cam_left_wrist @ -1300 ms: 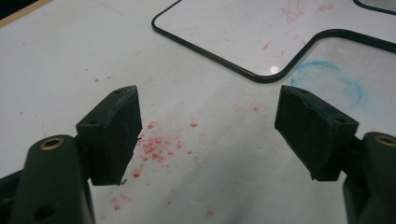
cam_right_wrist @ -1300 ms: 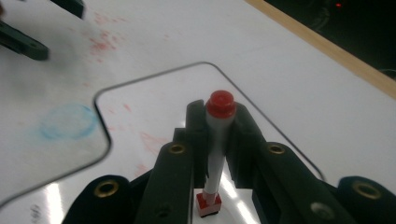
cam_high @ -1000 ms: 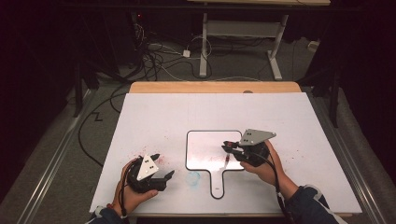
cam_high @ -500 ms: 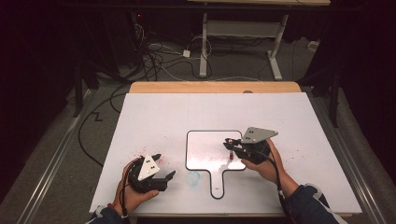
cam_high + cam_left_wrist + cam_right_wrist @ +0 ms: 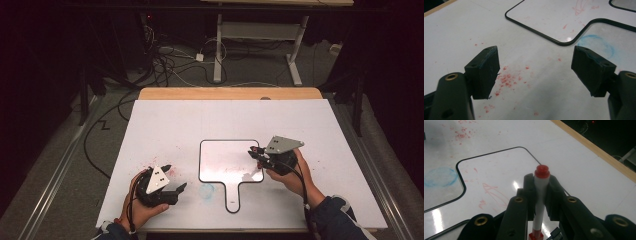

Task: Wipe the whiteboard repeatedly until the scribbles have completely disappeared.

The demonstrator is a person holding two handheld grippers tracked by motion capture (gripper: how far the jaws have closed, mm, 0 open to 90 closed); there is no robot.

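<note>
Change: right gripper (image 5: 256, 153) barely shifted; left gripper (image 5: 175, 177) unmoved.
Marker (image 5: 540, 192): white, red-capped, clamped in right fingers.
Left fingers (image 5: 485, 70): apart.

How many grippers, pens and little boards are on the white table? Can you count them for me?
Grippers: 2 (left gripper, right gripper)
Red-capped marker pen: 1
Paddle-shaped whiteboard: 1
Total: 4

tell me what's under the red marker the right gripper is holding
Under the red marker, clamped between the right gripper's fingers, lies the small whiteboard with faint red scribbles. The patch directly below the marker is covered by the gripper.
</note>
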